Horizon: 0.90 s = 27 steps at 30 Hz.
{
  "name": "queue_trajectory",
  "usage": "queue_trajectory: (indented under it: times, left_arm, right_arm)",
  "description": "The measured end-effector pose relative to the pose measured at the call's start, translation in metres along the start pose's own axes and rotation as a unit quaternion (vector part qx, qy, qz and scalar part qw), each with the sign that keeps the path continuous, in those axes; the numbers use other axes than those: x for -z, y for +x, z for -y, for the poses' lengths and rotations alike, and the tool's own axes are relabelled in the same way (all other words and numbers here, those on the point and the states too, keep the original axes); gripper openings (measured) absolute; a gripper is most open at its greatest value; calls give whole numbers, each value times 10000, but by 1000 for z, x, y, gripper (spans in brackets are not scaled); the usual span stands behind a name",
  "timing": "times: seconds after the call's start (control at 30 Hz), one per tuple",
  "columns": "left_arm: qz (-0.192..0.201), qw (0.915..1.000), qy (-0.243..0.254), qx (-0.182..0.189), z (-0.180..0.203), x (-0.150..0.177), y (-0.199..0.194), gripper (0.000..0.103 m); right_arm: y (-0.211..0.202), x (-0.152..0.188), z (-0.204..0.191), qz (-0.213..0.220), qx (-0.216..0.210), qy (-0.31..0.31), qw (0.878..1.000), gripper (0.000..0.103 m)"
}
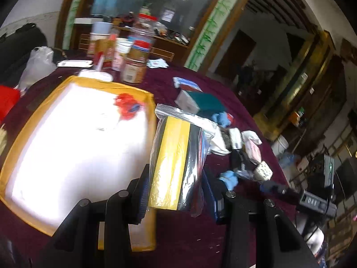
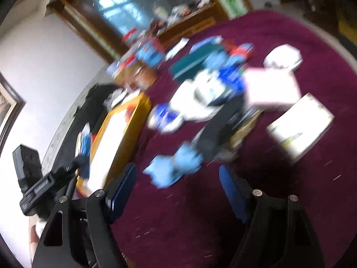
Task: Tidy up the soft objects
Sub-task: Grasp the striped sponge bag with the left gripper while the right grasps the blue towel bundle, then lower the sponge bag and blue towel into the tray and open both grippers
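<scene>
A: Gripping the bag [image 1: 178, 156] low on its plastic, the left gripper [image 1: 176, 192] is clamping its fingers on it, and the bag is standing up between them, just beside the tray [image 1: 142, 96].

B: What is worrying you?

A: Slippery film is folding under the pads, so I'm judging the bag could be sliding out, or tipping toward the pile [image 1: 236, 143] off to the fingers' right. A loose corner is also hanging below the fingers and could be catching the tray rim.

B: And the right gripper [image 2: 178, 185]?

A: Its fingers are standing wide apart with nothing between them, hovering over the cloth [image 2: 279, 212], with a blue rag [image 2: 178, 165] lying just ahead of the tips. That view is smearing badly, so any reach risks landing beside the target.

B: What is each camera giving you?

A: The left one is showing the bag's yellow and dark contents and the red thing [image 1: 127, 106] lying in the tray. The right one is showing a book [image 2: 301, 125] and a pink box [image 2: 272, 87], which the left is missing.
</scene>
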State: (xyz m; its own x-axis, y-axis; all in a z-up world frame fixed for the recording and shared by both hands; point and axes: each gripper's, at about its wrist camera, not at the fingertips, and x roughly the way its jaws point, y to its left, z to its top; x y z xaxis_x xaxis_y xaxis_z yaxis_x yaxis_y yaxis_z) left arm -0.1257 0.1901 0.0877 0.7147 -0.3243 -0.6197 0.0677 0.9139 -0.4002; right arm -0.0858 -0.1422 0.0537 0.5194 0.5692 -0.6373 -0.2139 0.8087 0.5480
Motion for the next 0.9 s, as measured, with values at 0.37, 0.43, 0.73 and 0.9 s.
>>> queue_trajectory:
  times: [0.37,0.43,0.73,0.9]
  left_arm:
    - [70,9954,-825,-483,-84,13,-24,45]
    - [71,9947,-907,-486,-91,16,-27,45]
    - [84,9943,-954,-470,-105,10,-37,45]
    - [2,9952,-787,-589,-110,-12,-35,45]
  right_arm:
    - [62,7,-28,-567,428,164,9973,75]
    - [74,3,-31,-643,554,162,9963,62]
    - [78,10,-36,-599,930,-182,9937,12]
    - [60,14,-69,-518,718,-790,9929,12]
